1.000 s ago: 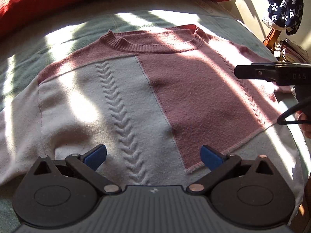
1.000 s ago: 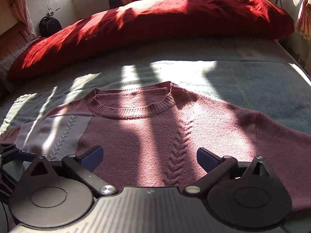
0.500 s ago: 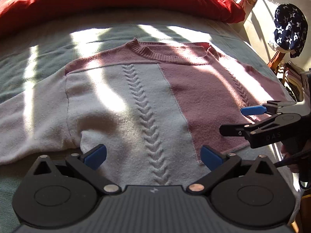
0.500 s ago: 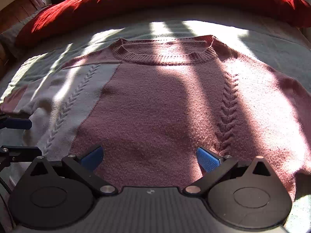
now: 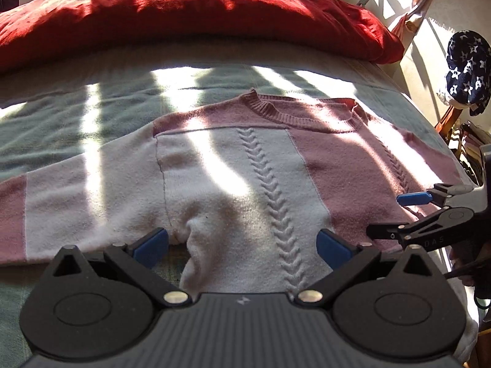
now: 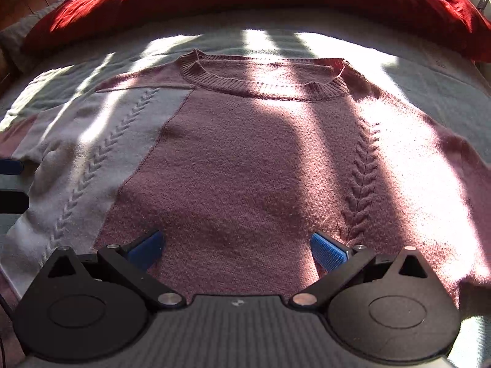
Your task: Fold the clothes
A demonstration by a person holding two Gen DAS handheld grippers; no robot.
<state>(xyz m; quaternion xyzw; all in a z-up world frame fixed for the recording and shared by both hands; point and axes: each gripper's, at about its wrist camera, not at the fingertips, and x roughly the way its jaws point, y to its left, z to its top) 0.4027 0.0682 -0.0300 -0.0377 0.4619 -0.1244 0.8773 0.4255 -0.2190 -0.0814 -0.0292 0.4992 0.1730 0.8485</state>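
Fuzzy pink-and-white cable-knit sweater [image 5: 260,165] lies flat on the grey-green bed [image 5: 61,113] (red blanket [image 5: 184,9] at the far end). Left tool [image 5: 242,243] and right tool [image 6: 236,247] both gape open at its near hem.

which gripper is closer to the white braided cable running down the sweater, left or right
Left. The left gripper hangs over the sweater's white panel with the white cable between its open fingers. The right gripper sits over the pink panel, the cable off to its left.
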